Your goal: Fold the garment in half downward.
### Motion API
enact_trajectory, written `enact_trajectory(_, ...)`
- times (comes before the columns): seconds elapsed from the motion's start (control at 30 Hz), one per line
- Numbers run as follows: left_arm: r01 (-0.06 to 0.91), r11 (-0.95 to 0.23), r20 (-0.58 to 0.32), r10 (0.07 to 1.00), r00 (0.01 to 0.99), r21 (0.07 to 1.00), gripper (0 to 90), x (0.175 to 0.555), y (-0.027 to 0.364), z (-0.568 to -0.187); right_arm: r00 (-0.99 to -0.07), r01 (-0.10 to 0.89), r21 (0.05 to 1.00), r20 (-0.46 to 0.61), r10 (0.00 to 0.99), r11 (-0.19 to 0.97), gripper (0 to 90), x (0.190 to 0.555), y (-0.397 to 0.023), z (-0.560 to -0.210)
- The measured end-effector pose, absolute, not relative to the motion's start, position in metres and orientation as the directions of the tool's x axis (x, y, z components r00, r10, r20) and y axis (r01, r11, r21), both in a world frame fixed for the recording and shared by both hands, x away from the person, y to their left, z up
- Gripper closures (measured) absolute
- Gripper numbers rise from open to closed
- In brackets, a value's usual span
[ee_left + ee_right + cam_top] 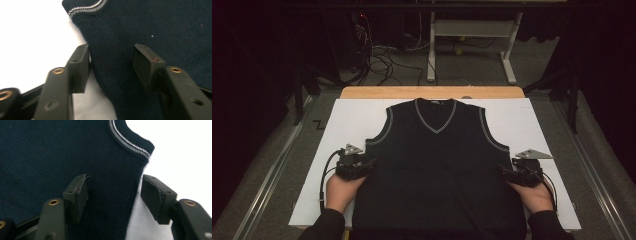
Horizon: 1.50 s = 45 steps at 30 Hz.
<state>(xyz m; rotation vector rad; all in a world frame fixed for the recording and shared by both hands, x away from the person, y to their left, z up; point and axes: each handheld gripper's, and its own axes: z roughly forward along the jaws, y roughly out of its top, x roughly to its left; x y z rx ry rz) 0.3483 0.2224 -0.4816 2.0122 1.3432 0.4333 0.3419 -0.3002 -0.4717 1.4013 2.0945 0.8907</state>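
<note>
Jaws of the left gripper stand apart astride the vest's left side edge, pads not pressing the knit; those of the right gripper straddle its right side edge the same way, also unclamped; the vest lies flat on the white board, neck pointing away from the person, its long axis running from hem to collar; both gripper views show the striped armhole trim just beyond each gripper's jaws; no lettering is legible.
</note>
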Motion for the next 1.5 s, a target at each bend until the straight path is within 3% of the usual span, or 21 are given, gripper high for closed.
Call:
enact_trajectory(0.13,0.671,-0.254,-0.085,0.899,0.43,0.697,57.3,0.345,0.22,-0.482,-0.401,0.615,0.735,-0.02,0.916,0.286,66.4,0.338,-0.294,-0.472)
enact_trajectory(0.17,0.671,-0.254,-0.085,0.899,0.43,0.697,58.9,0.345,0.22,-0.482,-0.401,0.615,0.735,-0.02,0.916,0.286,66.4,0.338,-0.294,-0.472)
enact_trajectory(0.2,0.667,-0.259,-0.089,0.893,0.44,0.698,62.5,0.344,0.219,-0.482,-0.42,0.606,0.738,-0.022,0.907,0.299,75.7,0.337,-0.292,-0.472)
enact_trajectory(0.33,0.668,-0.261,-0.117,0.877,0.466,0.697,77.2,0.343,0.22,-0.482,-0.441,0.594,0.733,-0.049,0.896,0.332,84.7,0.335,-0.286,-0.471)
enact_trajectory(0.7,0.645,-0.232,-0.129,0.878,0.461,0.728,80.6,0.336,0.232,-0.48,-0.441,0.549,0.776,-0.047,0.896,0.311,85.9,0.329,-0.292,-0.464)
enact_trajectory(0.93,0.6,-0.234,-0.123,0.861,0.493,0.765,80.6,0.314,0.243,-0.463,-0.457,0.506,0.799,-0.07,0.886,0.325,85.9,0.315,-0.301,-0.455)
enact_trajectory(1.5,0.598,-0.249,-0.156,0.825,0.543,0.762,80.5,0.272,0.25,-0.455,-0.495,0.461,0.822,-0.075,0.866,0.335,85.9,0.277,-0.313,-0.445)
